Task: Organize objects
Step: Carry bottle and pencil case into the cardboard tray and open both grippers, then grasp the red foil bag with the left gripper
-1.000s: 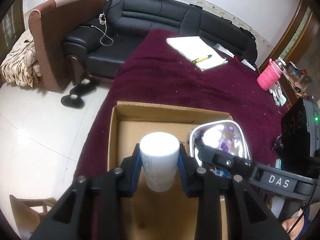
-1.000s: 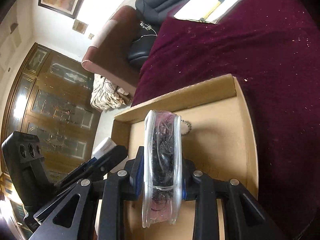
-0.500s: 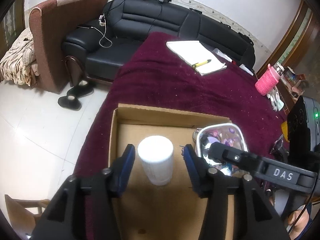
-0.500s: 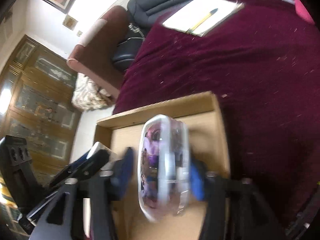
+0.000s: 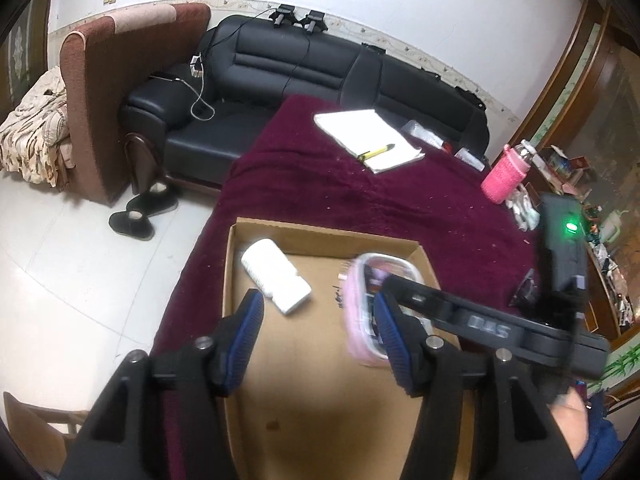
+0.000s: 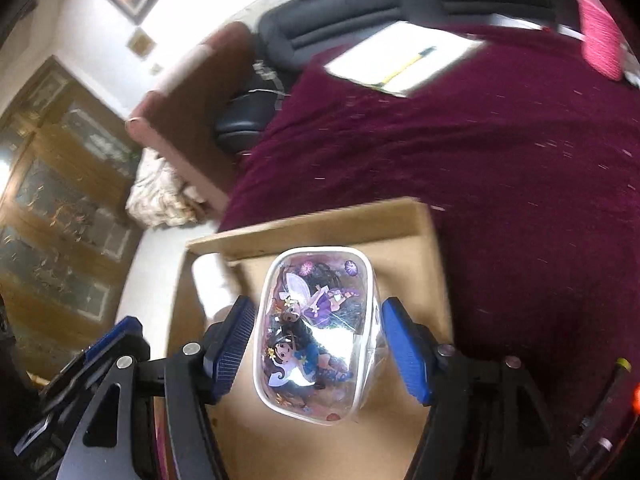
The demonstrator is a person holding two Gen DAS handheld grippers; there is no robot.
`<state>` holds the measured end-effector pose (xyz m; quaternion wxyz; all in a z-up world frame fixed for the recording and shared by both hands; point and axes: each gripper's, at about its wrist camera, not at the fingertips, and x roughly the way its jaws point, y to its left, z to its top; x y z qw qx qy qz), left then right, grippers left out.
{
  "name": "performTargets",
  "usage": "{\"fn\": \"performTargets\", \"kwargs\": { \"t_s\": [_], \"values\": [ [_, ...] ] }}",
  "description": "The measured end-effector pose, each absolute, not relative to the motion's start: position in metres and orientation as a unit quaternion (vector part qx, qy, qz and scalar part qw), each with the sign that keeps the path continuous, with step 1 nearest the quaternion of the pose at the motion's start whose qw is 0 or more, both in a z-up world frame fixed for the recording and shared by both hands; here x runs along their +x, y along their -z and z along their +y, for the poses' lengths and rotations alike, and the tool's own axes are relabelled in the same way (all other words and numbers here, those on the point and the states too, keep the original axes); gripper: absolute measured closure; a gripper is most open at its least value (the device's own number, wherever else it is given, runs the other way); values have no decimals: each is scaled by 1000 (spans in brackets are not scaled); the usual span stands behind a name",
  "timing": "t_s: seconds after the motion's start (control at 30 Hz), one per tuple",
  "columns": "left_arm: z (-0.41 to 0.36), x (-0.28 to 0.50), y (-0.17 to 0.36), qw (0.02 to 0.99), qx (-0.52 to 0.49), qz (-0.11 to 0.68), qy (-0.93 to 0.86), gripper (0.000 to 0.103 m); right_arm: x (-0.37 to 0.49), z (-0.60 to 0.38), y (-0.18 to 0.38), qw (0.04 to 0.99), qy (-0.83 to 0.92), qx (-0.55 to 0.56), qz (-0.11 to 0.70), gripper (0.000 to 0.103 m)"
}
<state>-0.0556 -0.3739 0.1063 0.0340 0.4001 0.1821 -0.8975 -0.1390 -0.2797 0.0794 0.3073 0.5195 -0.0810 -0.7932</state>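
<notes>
while both grippers hover over cardboard box [image 5: 324, 236] on table, we see left gripper [image 5: 318, 326] jaws wide, white bottle [image 5: 276, 276] lying on its side in box; right gripper [image 6: 320, 344] jaws wide around clear cartoon pouch [image 6: 316, 336] lying flat in box.

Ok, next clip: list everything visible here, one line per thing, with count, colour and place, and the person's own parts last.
cardboard box: 1, brown, on the near part of the cloth
white bottle: 1, white, lying in the box's far-left corner
clear pouch: 1, transparent with fairy print, lying in the box's right side
cloth: 1, maroon, covering the table
notepad: 1, white, far end of the cloth
pen: 1, yellow, on the notepad
pink bottle: 1, pink sleeve, right edge of the cloth
sofa: 1, black, behind the table
slippers: 2, black, on the floor
left gripper: 1, black, blue pads, jaws open over the box
right gripper: 1, same, jaws open either side of the pouch
</notes>
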Motion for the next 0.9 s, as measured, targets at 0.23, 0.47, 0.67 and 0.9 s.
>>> {"fn": "performTargets", "kwargs": {
  "t_s": [0.23,0.47,0.67,0.9],
  "values": [
    [-368,-31,-113,13,389,191,901,44,-127,-255,-97,300,808,504,-61,31],
    [-331,-8,-112,-13,374,181,910,43,-91,-215,-113,277,830,484,-5,30],
    [-279,18,-120,-32,353,141,924,33,-48,-161,-128,273,844,460,16,24],
    [-204,36,-107,-100,372,98,918,31,10,-57,-142,254,871,419,-22,20]
  ]
}}
